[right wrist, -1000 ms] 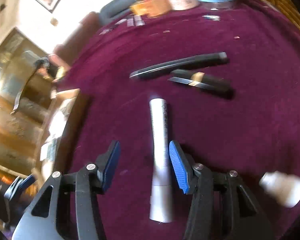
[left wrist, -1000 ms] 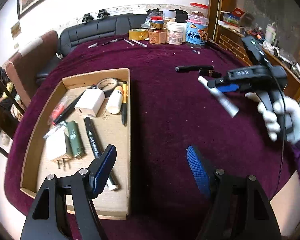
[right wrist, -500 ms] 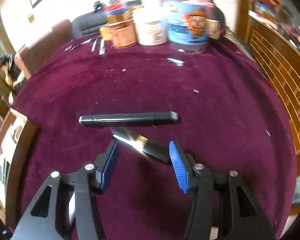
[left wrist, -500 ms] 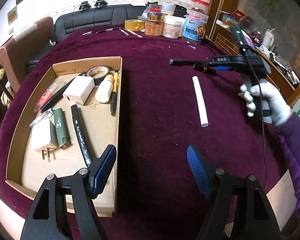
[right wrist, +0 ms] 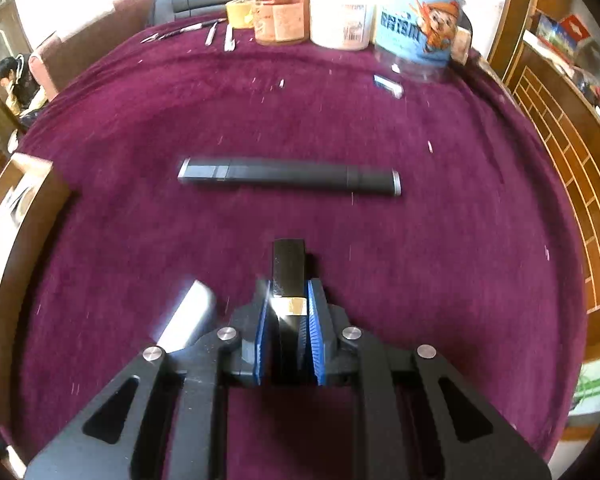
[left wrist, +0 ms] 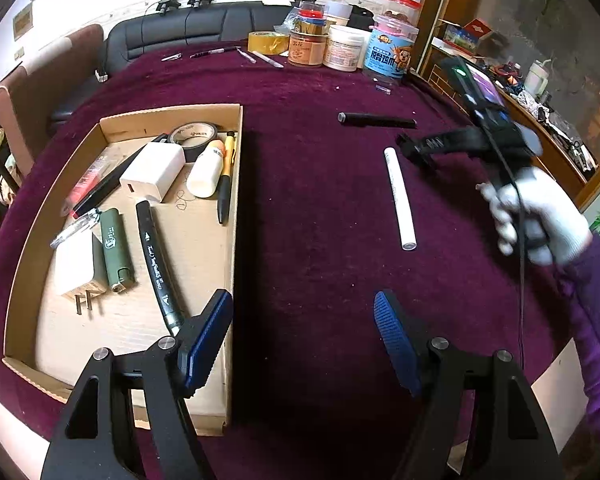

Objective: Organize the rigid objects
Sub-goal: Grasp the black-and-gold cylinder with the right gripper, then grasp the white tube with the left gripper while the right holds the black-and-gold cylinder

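- The right gripper (right wrist: 287, 322) is closing, its blue pads (right wrist: 314, 332) against both sides of a black bar with a gold band (right wrist: 287, 268), low over the maroon counter (right wrist: 460, 220).
- A black pen (right wrist: 288, 178) lies crosswise just beyond it; a white tube (left wrist: 399, 198) lies beside it.
- The left gripper (left wrist: 302, 338) hangs about half open, holding nothing, at the cardboard box (left wrist: 236, 128) edge.
- The box holds a charger (left wrist: 152, 171), lighter (left wrist: 116, 246) and marker (left wrist: 156, 264).
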A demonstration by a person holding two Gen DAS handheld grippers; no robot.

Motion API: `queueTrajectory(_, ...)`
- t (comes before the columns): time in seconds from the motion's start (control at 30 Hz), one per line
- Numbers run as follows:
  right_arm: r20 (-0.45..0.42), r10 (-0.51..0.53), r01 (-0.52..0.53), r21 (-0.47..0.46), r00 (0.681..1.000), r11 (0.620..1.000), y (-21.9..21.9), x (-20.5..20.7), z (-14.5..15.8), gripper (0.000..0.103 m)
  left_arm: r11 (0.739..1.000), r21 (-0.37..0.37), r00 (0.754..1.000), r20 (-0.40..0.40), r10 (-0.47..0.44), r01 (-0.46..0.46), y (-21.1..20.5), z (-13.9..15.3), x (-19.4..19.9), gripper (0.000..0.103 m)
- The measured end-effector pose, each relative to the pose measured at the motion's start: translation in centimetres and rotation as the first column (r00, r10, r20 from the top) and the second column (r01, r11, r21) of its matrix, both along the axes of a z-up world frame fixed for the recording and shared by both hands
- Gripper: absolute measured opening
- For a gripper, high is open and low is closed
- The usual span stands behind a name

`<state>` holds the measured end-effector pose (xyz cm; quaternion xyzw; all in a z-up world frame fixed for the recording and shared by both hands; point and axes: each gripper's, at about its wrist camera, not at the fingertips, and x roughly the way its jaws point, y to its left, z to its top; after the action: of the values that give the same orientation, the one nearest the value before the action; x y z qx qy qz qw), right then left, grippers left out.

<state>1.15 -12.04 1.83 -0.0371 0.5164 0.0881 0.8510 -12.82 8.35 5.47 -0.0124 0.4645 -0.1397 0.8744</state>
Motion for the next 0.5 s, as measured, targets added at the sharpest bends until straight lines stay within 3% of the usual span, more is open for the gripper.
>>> queueTrajectory(0.2,-0.001,-0.033,0.033,0.001,0.999,0.999,-1.1,-6.1,0.0,0.015,0.999,-0.029,1.0,-0.016,0.021,-0.022,0.9,-0.5,0.4,0.068)
queueTrajectory(0.33,0.018,-0.064,0.064,0.02,0.998,0.998,-1.4,-6.7,0.1,0.019,0.999,-0.034,0.999,-0.031,0.028,-0.029,0.7,-0.8,0.5,0.068)
queueTrajectory(0.43,0.044,-0.066,0.065,0.031,0.997,0.997,-0.9,-6.0,0.0,0.038,0.999,-0.028,0.999,-0.03,0.033,-0.033,0.6,-0.6,0.2,0.068)
queueTrajectory(0.5,0.075,-0.066,0.064,0.038,0.995,0.997,-0.5,-5.9,-0.2,0.042,0.999,-0.034,0.999,-0.027,0.04,-0.041,0.7,-0.3,-0.1,0.068)
